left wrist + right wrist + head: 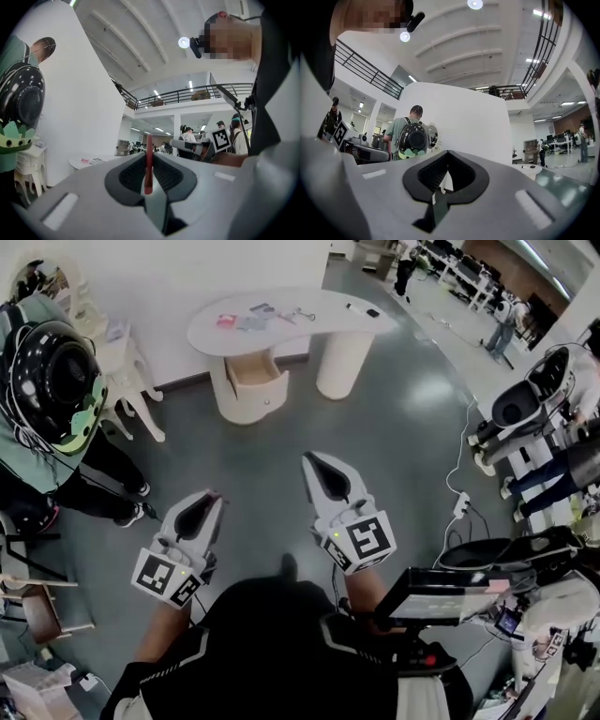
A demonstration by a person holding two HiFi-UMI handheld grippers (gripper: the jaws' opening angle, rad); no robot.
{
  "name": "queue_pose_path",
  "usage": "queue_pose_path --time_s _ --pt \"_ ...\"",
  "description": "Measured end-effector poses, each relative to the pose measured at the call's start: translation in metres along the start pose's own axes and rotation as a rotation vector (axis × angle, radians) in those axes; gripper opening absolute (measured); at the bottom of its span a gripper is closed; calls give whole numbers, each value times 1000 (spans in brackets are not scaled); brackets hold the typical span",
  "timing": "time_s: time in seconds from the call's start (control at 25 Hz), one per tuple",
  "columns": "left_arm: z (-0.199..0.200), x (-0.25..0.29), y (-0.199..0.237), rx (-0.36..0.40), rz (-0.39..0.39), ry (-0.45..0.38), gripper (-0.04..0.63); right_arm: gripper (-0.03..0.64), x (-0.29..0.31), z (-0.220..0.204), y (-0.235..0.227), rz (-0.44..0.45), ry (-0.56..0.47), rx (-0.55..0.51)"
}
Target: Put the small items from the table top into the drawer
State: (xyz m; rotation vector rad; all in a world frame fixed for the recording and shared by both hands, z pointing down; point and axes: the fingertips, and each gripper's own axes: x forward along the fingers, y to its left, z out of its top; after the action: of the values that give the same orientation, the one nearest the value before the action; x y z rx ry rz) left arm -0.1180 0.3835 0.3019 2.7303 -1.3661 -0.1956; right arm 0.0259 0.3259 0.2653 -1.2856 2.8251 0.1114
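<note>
A white curved table (319, 322) stands far ahead across the floor, its drawer (255, 377) pulled open below the top. Small items lie on the top: a red one (226, 321), bluish ones (255, 322) and a black one (371, 312). Both grippers hang over the grey floor near my body, well short of the table. My left gripper (215, 497) is shut on a thin red stick (148, 161) that stands up between its jaws. My right gripper (308, 460) is shut with nothing in it (448, 153).
A person with a black backpack (52, 371) stands at the left beside a white chair (131, 390). Machines, cables and a power strip (461, 502) crowd the right side. A screen (441, 592) juts out at my right hip.
</note>
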Motion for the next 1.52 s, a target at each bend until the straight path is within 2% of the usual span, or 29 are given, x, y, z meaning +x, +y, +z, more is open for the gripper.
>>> queue_pose_path --time_s 0.44,0.68,0.92,1.12,1.32,1.52 --pt "-6 96 -3 12 11 44 44 3 10 -14 -104 -10 -8 40" --pt "-9 127 -14 49 12 56 44 3 8 -22 -140 12 -22 55" --pt "-8 148 -6 36 20 74 44 3 24 -32 -153 25 -2 25" --pt "-9 168 17 18 26 88 44 3 46 -38 -167 14 16 42" --pt "-4 195 47 62 -32 66 44 3 82 -36 -175 0 30 11" --pt "4 223 92 48 -72 45 44 3 128 -28 -183 -18 39 -38"
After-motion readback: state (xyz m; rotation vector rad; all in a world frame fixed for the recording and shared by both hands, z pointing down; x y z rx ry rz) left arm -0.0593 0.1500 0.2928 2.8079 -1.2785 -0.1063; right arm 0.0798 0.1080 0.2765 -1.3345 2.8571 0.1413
